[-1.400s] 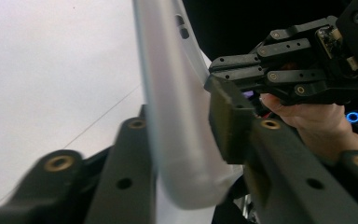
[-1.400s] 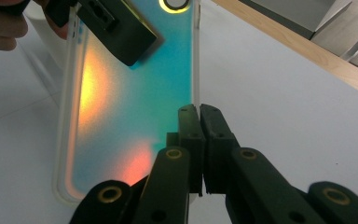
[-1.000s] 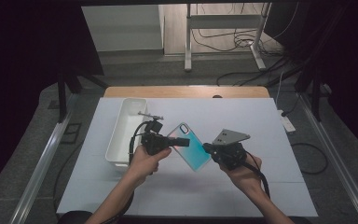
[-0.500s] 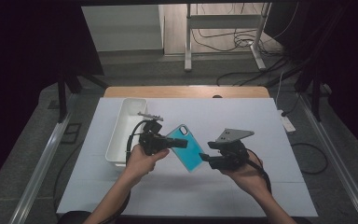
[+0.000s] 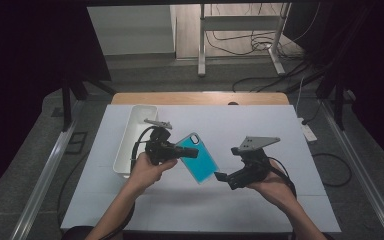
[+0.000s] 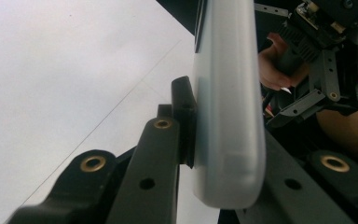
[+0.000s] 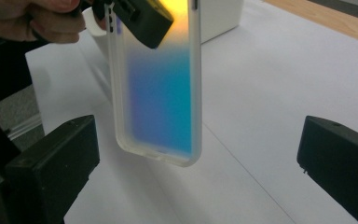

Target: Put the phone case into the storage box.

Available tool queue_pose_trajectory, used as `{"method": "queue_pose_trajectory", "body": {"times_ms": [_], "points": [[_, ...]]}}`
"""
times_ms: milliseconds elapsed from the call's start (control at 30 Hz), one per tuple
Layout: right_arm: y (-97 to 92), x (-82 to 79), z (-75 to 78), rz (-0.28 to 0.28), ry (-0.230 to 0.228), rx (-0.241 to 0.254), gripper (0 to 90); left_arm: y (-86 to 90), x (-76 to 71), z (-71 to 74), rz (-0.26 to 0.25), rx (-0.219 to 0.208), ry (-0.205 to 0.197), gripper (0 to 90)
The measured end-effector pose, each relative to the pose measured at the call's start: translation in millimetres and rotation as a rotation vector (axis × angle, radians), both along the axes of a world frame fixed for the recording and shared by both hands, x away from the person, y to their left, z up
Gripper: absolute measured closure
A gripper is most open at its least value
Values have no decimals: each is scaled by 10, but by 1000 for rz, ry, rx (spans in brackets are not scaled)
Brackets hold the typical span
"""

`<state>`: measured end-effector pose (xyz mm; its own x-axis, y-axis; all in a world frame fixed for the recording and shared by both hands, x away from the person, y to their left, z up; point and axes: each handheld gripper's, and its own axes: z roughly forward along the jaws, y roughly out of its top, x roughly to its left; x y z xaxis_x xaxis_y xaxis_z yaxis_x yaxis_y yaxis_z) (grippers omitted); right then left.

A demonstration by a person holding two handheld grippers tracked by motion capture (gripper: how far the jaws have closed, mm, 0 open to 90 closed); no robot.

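A blue phone case (image 5: 198,159) with a frosted white rim hangs above the white table (image 5: 260,210), tilted. My left gripper (image 5: 192,151) is shut on its upper end. In the left gripper view the case (image 6: 228,107) stands edge-on, with the pads of my left gripper (image 6: 223,130) pressed on both faces. My right gripper (image 5: 221,177) sits just right of the case's lower corner. Its jaws have just been opening and now stand wide. In the right gripper view the case (image 7: 161,88) hangs ahead of my right gripper (image 7: 196,172), touching neither jaw.
A long white bin (image 5: 135,140) stands at the table's left side, close behind the left hand. A wooden strip (image 5: 200,98) runs along the far edge. Cables and metal stand legs lie on the floor beyond.
The right gripper's jaws opened and released the case's lower end, then drew slightly away to the right. The left gripper still holds the case, which has shifted a little.
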<state>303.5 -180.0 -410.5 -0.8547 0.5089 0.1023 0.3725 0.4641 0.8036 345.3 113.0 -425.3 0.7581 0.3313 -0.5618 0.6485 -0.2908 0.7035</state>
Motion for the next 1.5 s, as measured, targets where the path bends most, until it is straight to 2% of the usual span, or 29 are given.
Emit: {"method": "queue_pose_trajectory", "body": {"times_ms": [267, 400, 433, 467, 533, 667, 733, 800, 833, 900, 967, 1033, 1067, 1133, 1233, 1300, 1333, 1367, 1433, 1500], "points": [[76, 0, -25, 39, 19, 13, 0, -40, -28, 44, -45, 0, -27, 856], [135, 7, -55, 68, 58, 1, 0, -80, -48, 59, -84, -9, -43, 855], [135, 7, -55, 68, 58, 1, 0, -80, -48, 59, -84, -9, -43, 855], [164, 13, -70, 71, 83, -1, 2, -98, -57, 63, -96, -14, -50, 855], [179, 15, -78, 70, 96, -6, 4, -105, -60, 66, -101, -14, -52, 855], [236, 27, -100, 100, 136, -16, 7, -139, -77, 86, -124, -3, -61, 855], [252, 22, -105, 110, 142, -17, 25, -146, -82, 90, -129, -4, -63, 855], [267, 27, -111, 115, 147, -24, 99, -161, -91, 98, -136, -4, -67, 855], [266, 42, -115, 124, 167, -14, 196, -166, -92, 100, -143, -6, -73, 855], [257, 56, -122, 151, 186, 3, 291, -180, -104, 111, -153, -8, -75, 855], [253, 57, -124, 161, 191, 9, 318, -190, -110, 117, -157, -7, -82, 855], [251, 54, -131, 182, 199, 13, 410, -201, -116, 122, -166, -8, -87, 855], [252, 54, -136, 194, 201, 20, 495, -211, -122, 126, -172, -9, -89, 855], [254, 57, -138, 201, 208, 23, 520, -215, -123, 127, -177, -12, -90, 854], [253, 63, -148, 222, 226, 29, 640, -231, -132, 131, -178, -8, -97, 854], [246, 72, -156, 235, 246, 43, 698, -230, -129, 125, -191, -23, -93, 851], [230, 92, -162, 253, 276, 55, 771, -231, -126, 118, -195, -42, -89, 818], [230, 92, -162, 253, 276, 55, 771, -231, -126, 118, -195, -42, -89, 768], [204, 99, -160, 265, 283, 72, 852, -239, -133, 122, -183, -35, -105, 736], [210, 90, -149, 266, 291, 69, 857, -239, -130, 115, -179, -44, -103, 716]]}}
